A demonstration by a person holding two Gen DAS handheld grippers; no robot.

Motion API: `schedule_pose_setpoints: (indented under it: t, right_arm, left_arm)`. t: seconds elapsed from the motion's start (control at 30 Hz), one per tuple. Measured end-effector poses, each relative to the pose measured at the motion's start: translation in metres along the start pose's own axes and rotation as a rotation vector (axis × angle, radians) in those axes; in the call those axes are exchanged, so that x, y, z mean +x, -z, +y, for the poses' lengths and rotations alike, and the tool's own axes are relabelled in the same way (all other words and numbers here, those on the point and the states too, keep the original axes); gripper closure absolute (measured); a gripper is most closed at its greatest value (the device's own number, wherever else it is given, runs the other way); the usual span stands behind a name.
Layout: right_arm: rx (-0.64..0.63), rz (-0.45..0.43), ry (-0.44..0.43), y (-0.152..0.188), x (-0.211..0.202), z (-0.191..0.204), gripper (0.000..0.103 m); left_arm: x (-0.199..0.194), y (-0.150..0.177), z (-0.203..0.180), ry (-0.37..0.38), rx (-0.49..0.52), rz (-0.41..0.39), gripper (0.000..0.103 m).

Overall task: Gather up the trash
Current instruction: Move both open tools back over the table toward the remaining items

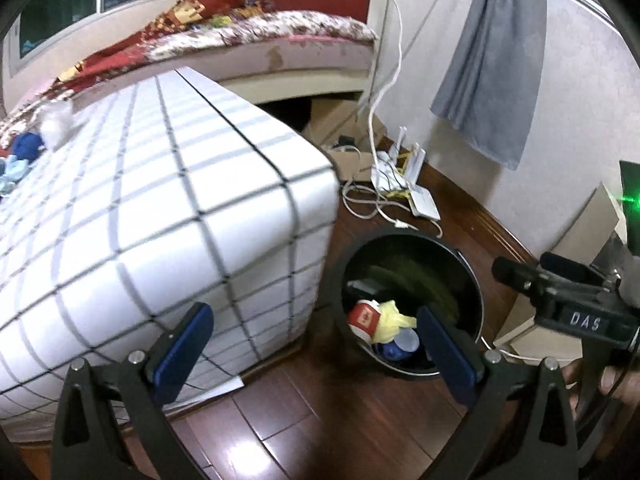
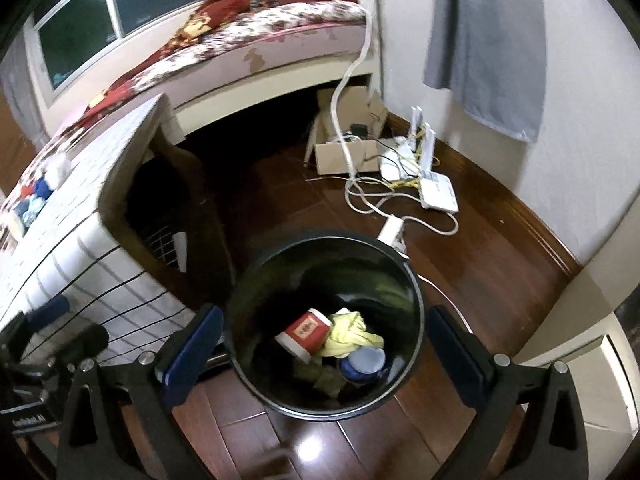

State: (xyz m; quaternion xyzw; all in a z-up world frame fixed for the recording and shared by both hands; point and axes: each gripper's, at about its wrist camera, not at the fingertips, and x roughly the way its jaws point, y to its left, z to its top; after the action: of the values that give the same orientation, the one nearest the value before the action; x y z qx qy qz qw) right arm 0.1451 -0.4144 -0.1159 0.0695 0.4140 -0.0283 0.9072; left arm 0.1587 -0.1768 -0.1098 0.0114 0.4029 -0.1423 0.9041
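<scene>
Your right gripper [image 2: 326, 354] hangs directly over the round black plastic trash bin [image 2: 240, 344], its blue-padded jaws spread wide to either side of the rim and holding nothing. Your left gripper [image 1: 316, 354] sits a little farther back, its jaws just as wide and empty, with one pad overlapping the bin's near edge in that view. Inside the bin, on its glossy dark floor, you can see a red and white paper cup [image 2: 304, 334] lying on its side, a crumpled pale yellow plastic bag [image 2: 350, 332] touching it, and a round blue lid-like piece [image 2: 366, 362] just beside the bag; something dark and olive lies under them, too dim to identify. The bin stands on polished dark wooden floorboards [image 2: 320, 452], close against the corner of a mattress in a white cover with a grey and black check [image 1: 160, 220]. Beyond the bin, a tangle of white cables [image 2: 372, 200] and a flat white router [image 2: 438, 196] lie on the floor near an open cardboard box [image 2: 344, 156]. Farthest back you see a bed with a red floral cover [image 2: 256, 28] and a grey cloth [image 2: 488, 40] hanging on the pale wall.
</scene>
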Motion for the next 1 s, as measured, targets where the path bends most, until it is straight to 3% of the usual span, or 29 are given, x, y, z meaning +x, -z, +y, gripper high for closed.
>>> schedule_pose_setpoints:
  t: [0.6, 1.0]
  right_arm:
    - [-0.177, -0.082, -0.105, -0.02, -0.035, 0.112, 0.001]
    - [-0.309, -0.113, -0.22, -0.037, -0.043, 0.206, 0.001]
  left_arm:
    - [-0.057, 0.0, 0.086, -0.089, -0.139, -0.116, 0.001]
    - [-0.099, 0.005, 0.175, -0.238, -0.232, -0.175, 0.001]
